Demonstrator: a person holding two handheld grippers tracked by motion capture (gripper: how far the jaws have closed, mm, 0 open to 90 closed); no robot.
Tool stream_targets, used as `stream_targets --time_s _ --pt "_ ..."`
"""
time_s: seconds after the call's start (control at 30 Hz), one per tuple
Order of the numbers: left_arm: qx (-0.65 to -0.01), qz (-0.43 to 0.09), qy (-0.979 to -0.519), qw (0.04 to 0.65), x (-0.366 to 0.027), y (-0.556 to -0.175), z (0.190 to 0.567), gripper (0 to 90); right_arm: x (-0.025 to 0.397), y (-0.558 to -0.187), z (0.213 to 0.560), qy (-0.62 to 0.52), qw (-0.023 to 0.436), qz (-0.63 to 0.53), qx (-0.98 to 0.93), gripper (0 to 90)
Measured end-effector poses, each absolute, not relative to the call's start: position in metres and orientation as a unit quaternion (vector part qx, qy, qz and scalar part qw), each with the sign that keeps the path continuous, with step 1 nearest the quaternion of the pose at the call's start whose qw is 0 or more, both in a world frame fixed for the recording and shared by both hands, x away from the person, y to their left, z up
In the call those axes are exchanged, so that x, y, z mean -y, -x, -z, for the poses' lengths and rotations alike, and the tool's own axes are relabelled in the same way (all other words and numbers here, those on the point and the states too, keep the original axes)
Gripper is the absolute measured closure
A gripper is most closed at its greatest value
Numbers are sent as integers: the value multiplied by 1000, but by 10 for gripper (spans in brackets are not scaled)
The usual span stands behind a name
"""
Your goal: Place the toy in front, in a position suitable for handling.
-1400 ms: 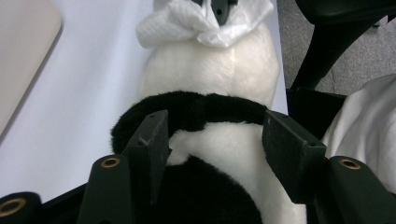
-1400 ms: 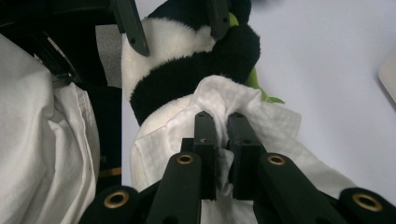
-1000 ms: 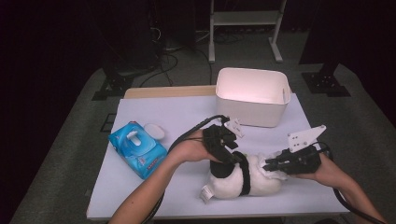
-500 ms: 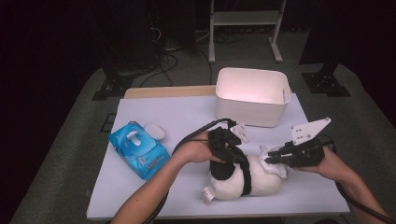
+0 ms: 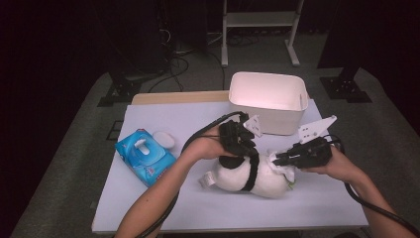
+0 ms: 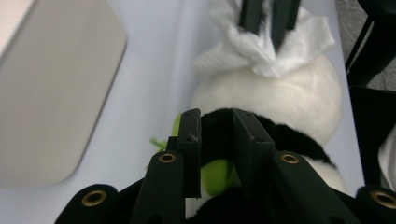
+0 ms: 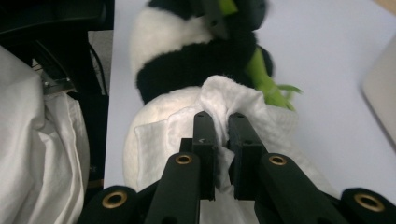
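A black-and-white plush panda lies on its side on the white table. My left gripper is shut on the panda's black upper part. In the left gripper view my left gripper pinches black fur beside a green plush bamboo sprig. My right gripper is shut on a white wipe pressed against the panda's white end. In the right gripper view my right gripper clamps a fold of the wipe over the panda. The wipe bunches around the right gripper's jaws.
A white bin stands behind the panda, close to both grippers. A blue pack of wipes with a white lid beside it lies at the left. A wooden board edges the table's far side. Cables trail off the front edge.
My right gripper has lifted a little and shifted left along the panda with the wipe. The left gripper and the panda have stayed nearly still.
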State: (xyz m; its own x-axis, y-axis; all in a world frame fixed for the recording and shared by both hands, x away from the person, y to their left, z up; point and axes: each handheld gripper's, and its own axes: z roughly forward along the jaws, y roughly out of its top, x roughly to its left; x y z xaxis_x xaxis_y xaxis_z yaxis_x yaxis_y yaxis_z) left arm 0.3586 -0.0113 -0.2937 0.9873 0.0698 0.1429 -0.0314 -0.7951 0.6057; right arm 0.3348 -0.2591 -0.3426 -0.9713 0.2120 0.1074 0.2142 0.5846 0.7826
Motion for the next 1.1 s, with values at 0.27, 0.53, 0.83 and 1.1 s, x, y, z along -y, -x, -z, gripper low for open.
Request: stream_targets --time_s 0.27,0.53,0.83,1.1 --pt "-16 -37 -945 325 -8 -347 308 739 232 -322 347 75 27 423 902 822" --pt "5 -1 -951 308 -14 -328 314 723 236 -322 345 88 11 421 903 822" --pt "-4 -4 -956 293 -2 -330 314 641 231 -300 364 77 38 419 904 826" --pt "-5 -13 -969 248 20 -331 334 535 231 -290 366 65 32 425 902 825"
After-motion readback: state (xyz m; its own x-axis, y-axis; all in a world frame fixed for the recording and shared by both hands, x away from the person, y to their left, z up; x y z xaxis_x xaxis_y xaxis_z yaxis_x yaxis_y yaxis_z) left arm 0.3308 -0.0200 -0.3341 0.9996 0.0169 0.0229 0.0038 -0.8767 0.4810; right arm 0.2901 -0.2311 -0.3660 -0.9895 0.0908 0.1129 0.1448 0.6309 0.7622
